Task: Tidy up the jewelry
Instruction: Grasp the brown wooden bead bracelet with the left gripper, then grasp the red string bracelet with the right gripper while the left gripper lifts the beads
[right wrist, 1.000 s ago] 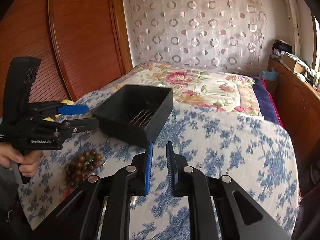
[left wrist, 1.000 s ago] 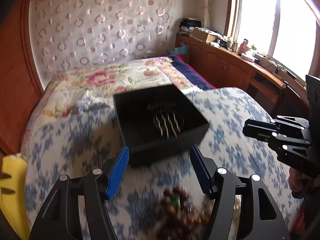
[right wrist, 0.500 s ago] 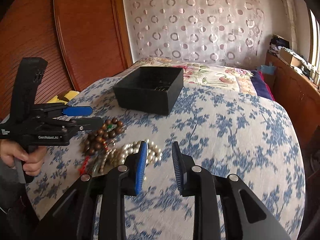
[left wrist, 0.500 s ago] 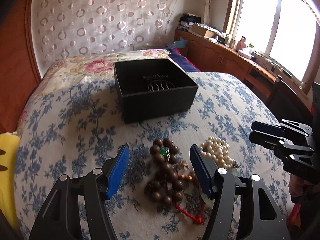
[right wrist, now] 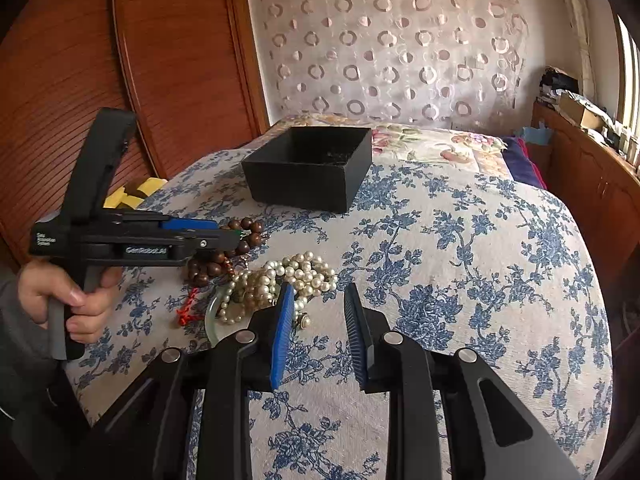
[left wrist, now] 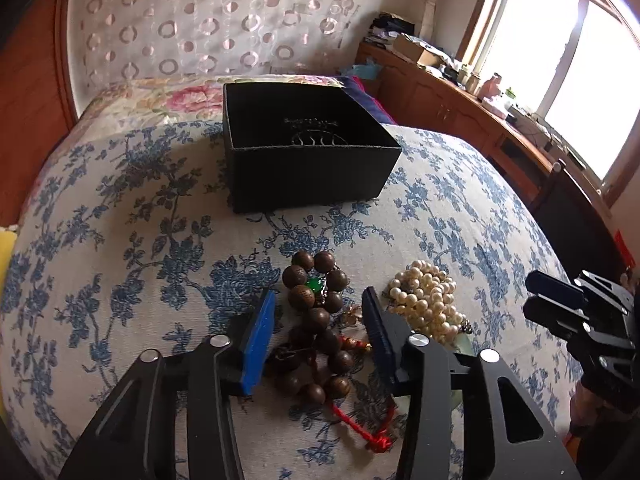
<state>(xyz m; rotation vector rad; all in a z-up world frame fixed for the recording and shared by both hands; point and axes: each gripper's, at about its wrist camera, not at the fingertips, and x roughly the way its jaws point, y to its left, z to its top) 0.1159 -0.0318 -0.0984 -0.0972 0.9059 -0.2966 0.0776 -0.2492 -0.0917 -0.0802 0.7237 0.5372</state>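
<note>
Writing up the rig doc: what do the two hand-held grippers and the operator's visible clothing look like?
Both are matte black with silver pivot screws. The left hand-held gripper and right hand-held gripper each have ribbed blue pads. The left one's side carries small white lettering, above a black pistol grip and under a tall black upright. The sleeve is grey. No cables visible.

A bed [left wrist: 100, 240] with blue-floral cover fills the room; circle-patterned curtain [left wrist: 208, 28] behind, wooden cabinets [left wrist: 452, 108] under a bright window [left wrist: 560, 48].
</note>
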